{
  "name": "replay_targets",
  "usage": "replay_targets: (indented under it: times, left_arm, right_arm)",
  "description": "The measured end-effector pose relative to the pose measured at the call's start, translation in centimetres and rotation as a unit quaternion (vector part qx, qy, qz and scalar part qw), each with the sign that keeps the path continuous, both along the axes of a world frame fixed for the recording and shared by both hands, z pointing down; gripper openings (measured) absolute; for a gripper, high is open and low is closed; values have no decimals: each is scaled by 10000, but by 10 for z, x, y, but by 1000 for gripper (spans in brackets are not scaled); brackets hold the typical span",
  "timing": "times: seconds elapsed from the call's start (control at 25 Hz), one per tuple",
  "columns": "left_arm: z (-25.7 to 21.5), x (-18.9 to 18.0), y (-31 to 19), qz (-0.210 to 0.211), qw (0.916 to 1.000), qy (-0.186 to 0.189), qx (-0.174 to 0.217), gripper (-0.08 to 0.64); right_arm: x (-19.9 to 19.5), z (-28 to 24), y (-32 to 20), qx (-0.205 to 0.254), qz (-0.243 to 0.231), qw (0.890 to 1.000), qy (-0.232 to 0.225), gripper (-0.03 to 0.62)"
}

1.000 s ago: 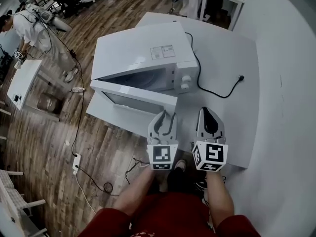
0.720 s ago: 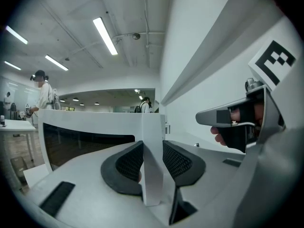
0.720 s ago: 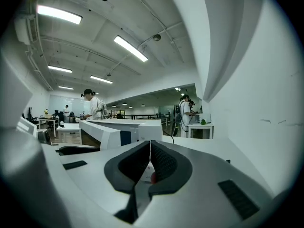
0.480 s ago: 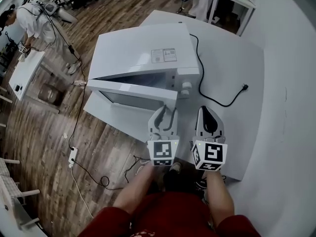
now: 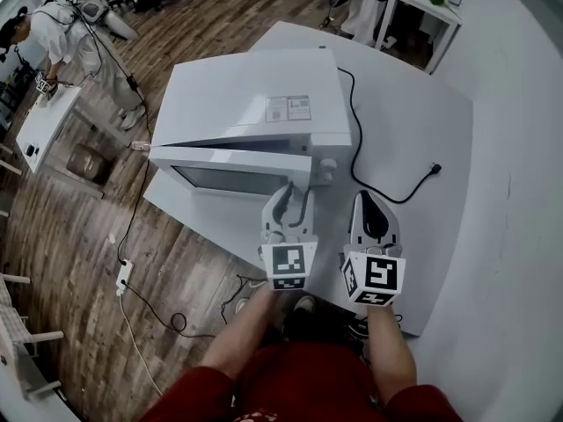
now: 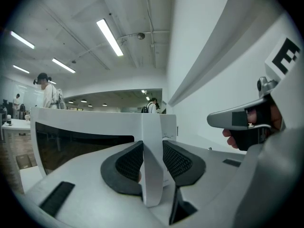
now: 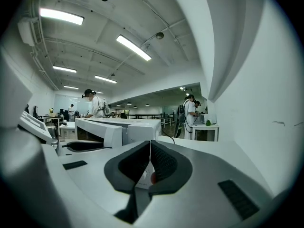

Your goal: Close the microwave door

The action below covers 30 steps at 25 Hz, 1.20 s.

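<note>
Standing person [image 5: 54,38]: way off to the left of both grippers, bent over a small white table [image 5: 42,128]
Microwave [image 5: 255,95]: white box on the big white table [image 5: 422,104], right in front of the left gripper
Microwave door [image 5: 230,167]: ajar, with just a dark sliver of gap; its free edge is at the left gripper's tips
Left gripper [image 5: 295,207]: clamped on that free edge, and its own view [image 6: 153,163] shows the white door edge [image 6: 151,141] pinched between the pads
Knobs [image 5: 327,167]: just ahead and slightly right of the left gripper
Right gripper [image 5: 369,202]: just beside the left one on its right, jaws together with nothing in them, over bare tabletop
Power cord [image 5: 374,170]: black, looping ahead of the right gripper; plug [image 5: 433,169] lies loose further right
</note>
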<state>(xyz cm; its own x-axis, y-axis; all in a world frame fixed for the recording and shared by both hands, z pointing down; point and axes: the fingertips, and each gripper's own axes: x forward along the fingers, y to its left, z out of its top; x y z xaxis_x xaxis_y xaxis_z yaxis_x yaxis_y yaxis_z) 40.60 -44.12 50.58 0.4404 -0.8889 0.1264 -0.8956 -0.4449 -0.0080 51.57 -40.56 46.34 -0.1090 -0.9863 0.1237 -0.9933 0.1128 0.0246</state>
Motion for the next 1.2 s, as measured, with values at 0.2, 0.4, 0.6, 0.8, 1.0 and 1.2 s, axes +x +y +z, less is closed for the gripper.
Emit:
replay_targets:
  times: [0.2, 0.4, 0.6, 0.8, 1.0, 1.2]
  left_arm:
    - [0, 3, -14, -85, 10000, -4, 7, 144]
    - [-1, 6, -26, -157, 9999, -2, -26, 144]
    - [-2, 6, -29, -222, 9998, 4, -3, 144]
    - [-2, 7, -34, -240, 9997, -42, 15, 144]
    - [-2, 9, -41, -276, 9996, -5, -68, 144]
    - [0, 10, -49, -259, 9996, -11, -132, 143]
  right_arm:
    - [3, 2, -7, -7, -52, 10000, 10, 28]
    - [6, 5, -11, -36, -98, 9999, -2, 28]
    - [6, 7, -13, -47, -142, 9999, -31, 28]
    - [7, 8, -16, -47, -153, 9999, -65, 28]
    - [9, 9, -16, -52, -149, 9999, -59, 28]
    - [10, 11, -14, -66, -151, 9999, -28, 28]
